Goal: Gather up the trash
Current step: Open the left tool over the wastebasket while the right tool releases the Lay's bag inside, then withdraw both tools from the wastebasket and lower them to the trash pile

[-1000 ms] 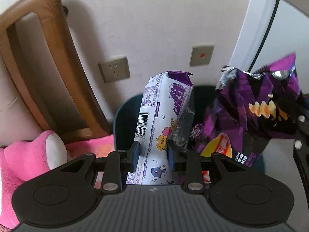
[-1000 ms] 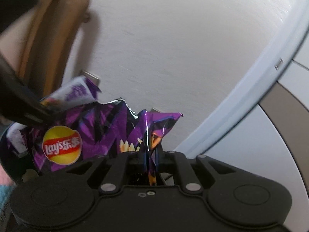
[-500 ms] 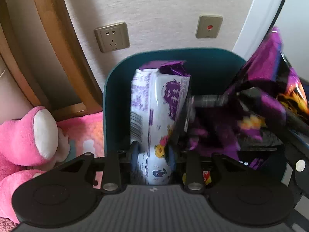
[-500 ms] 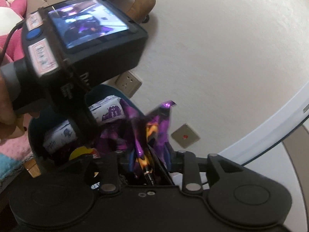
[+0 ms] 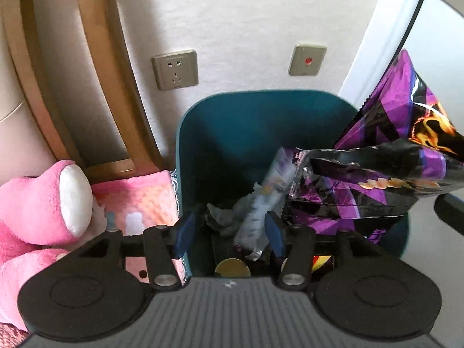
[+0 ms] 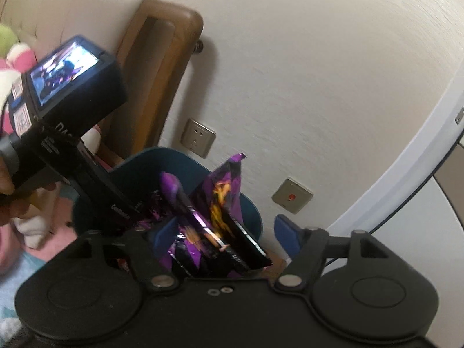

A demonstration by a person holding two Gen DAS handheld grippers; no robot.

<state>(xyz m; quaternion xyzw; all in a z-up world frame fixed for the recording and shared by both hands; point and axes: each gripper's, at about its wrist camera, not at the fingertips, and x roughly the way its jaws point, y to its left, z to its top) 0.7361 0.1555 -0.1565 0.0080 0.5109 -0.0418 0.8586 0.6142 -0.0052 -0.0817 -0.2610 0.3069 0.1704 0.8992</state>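
Note:
A teal trash bin [image 5: 246,133] stands against the wall, with crumpled litter at its bottom. My left gripper [image 5: 229,232] hangs over the bin's mouth and its jaws are opening. A white-and-purple snack wrapper [image 5: 269,200], blurred, drops loose between them, beside the right pad and free of both. A purple chip bag [image 5: 382,174] leans over the bin's right side. In the right wrist view that chip bag [image 6: 220,214] stands loose between the widening jaws of my right gripper [image 6: 224,239], above the bin [image 6: 252,214]. The pads do not press it.
A pink plush toy [image 5: 43,203] and a pink blanket [image 5: 136,197] lie left of the bin. A wooden chair frame [image 5: 110,87] leans behind them. A wall socket [image 5: 175,69], a switch [image 5: 307,59] and a white door frame [image 5: 385,29] are on the wall behind.
Both grippers have gone from shut to open. The white wrapper slipped out of the left jaws down into the bin. The chip bag came loose in the right jaws as that gripper rose.

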